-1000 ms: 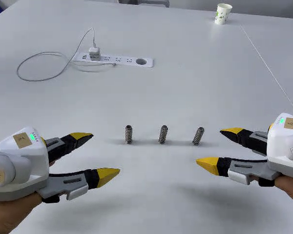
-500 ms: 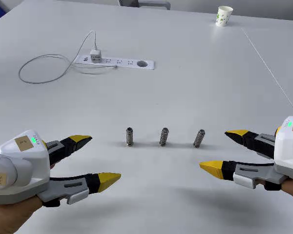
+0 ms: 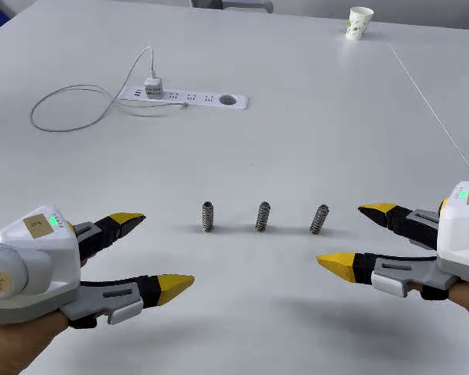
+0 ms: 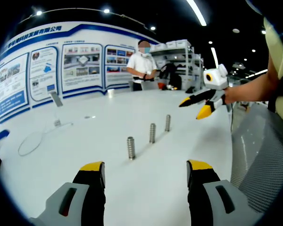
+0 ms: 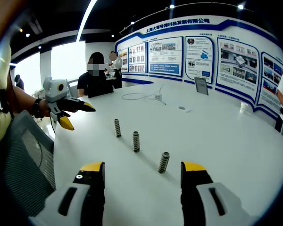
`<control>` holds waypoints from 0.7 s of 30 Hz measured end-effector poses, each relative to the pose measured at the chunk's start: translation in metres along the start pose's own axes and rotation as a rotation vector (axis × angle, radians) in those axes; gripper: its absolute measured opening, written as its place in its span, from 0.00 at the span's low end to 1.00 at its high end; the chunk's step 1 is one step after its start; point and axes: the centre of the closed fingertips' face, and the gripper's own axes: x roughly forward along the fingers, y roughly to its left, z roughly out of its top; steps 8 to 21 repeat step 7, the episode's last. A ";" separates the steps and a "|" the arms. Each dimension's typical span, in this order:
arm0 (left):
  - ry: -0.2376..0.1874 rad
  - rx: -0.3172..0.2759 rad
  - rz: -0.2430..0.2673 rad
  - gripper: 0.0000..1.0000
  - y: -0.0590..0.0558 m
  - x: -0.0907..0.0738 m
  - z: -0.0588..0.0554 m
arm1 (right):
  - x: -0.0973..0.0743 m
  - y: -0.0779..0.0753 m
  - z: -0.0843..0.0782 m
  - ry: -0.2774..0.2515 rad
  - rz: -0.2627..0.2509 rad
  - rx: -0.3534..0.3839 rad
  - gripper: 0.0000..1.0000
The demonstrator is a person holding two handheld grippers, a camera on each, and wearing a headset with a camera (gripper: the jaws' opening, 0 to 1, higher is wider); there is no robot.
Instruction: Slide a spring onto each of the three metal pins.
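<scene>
The left tongs (image 3: 165,248) and the right tongs (image 3: 341,234) hover low over the white bench (image 3: 313,141), each with its yellow-tipped jaws spread wide and gripping nothing. Each is held level in a hand, the left hand (image 3: 12,348) at the 7 o'clock corner of the head view and the right hand (image 3: 467,301) at 4 o'clock. The jaw tips point inward, toward each other across the bench.

Between the two tips, a little toward 12 o'clock, three springs stand upright in an evenly spaced row: the left spring (image 3: 208,216), the middle spring (image 3: 262,216) and the right spring (image 3: 319,219). Each rests on the bench, apart from its neighbours and from both tongs. Whether a pin runs up inside each coil cannot be made out. In the left gripper view the row recedes toward 1 o'clock, with the right tongs open beyond it. The right gripper view shows the same row running toward 11 o'clock, the left tongs open at its far end.

Farther out at 11 o'clock lies a white power strip (image 3: 184,98) with a charger (image 3: 152,83) plugged in and a cable (image 3: 62,125) looping away. A paper cup (image 3: 359,22) stands upright at 1 o'clock near the far edge — its contents cannot be seen.
</scene>
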 end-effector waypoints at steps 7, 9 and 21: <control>-0.003 -0.002 0.002 0.72 0.000 0.000 0.001 | 0.002 0.000 0.002 -0.007 0.002 0.004 0.66; -0.003 -0.002 0.002 0.72 0.000 0.000 0.001 | 0.002 0.000 0.002 -0.007 0.002 0.004 0.66; -0.003 -0.002 0.002 0.72 0.000 0.000 0.001 | 0.002 0.000 0.002 -0.007 0.002 0.004 0.66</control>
